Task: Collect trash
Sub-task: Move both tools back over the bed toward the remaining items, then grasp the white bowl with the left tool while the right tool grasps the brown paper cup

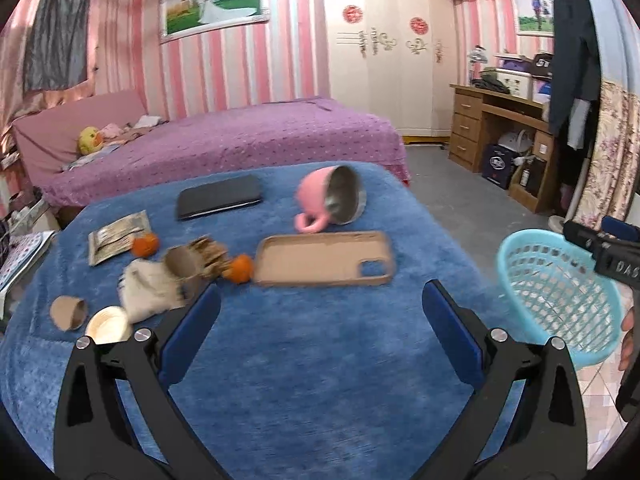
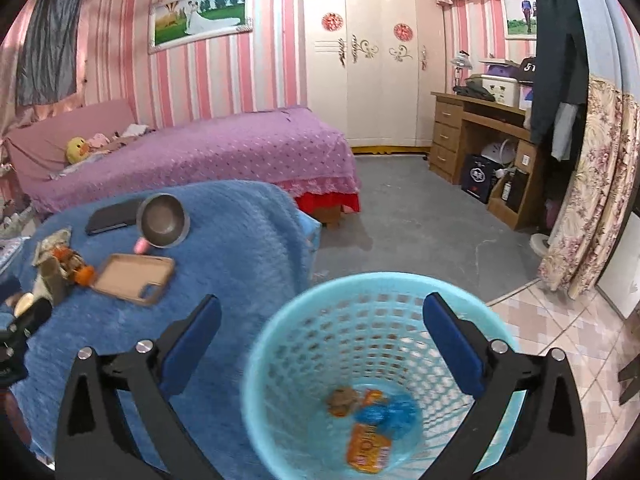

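A blue blanket [image 1: 280, 360] covers the table, bearing a tipped pink mug [image 1: 330, 198], phone case [image 1: 326, 258], tablet [image 1: 219, 201], oranges [image 1: 241, 268] and cardboard scraps [image 1: 69, 311].

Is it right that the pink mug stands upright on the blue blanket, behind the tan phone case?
Not quite. The pink mug with a metal interior lies tipped on its side, as the left wrist view shows. It is on the blue fuzzy blanket, behind the tan phone case.

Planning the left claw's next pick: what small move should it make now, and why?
Probably ease the left claw, open and empty, forward-left toward the cardboard tube in the litter pile. The basket already holds wrappers, and the tube lies just beyond its left finger.
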